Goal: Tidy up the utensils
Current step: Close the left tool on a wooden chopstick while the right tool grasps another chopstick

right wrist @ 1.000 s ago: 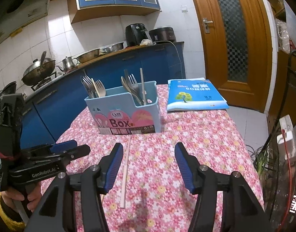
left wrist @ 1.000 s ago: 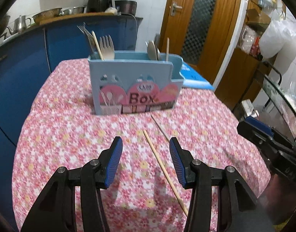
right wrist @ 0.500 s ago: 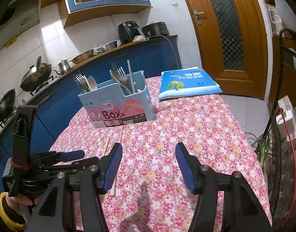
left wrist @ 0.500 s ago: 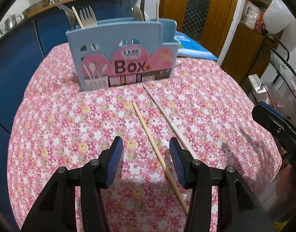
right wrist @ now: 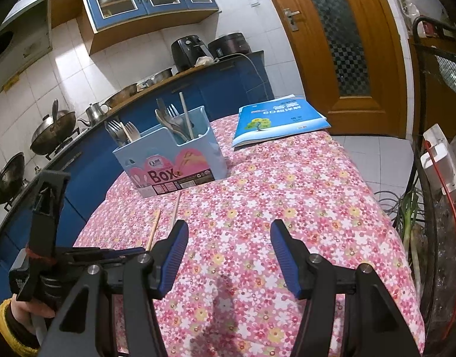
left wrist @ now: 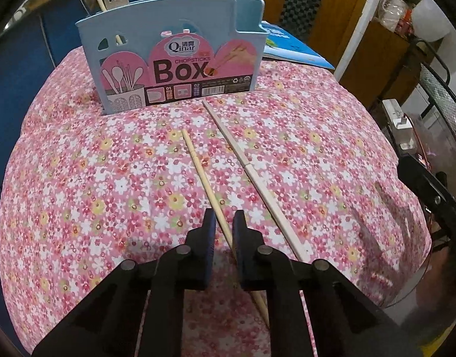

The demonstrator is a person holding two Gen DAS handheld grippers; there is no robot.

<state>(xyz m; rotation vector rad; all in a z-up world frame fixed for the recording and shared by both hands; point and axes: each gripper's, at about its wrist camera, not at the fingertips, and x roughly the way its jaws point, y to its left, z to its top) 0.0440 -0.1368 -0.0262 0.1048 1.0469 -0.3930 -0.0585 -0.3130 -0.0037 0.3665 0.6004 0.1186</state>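
On floral cloth (left wrist: 79,178) at frame centre, your left gripper (left wrist: 222,226) clamps the tan chopstick (left wrist: 202,175); your right gripper (right wrist: 228,238) gapes wide.

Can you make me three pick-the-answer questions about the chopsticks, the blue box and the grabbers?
1. Where is the book?
A. behind the box, at the table's far end
B. on the floor
C. inside the box

2. How many chopsticks lie on the tablecloth?
A. none
B. two
C. five

3. What is the left gripper doing?
A. jaws wide, nothing between
B. jaws closed around the darker chopstick
C. holding a fork

Answers: 1 A, it lies past the box. 2 B, darker one and pale chopstick. 3 B, the stick runs between narrowed jaws.
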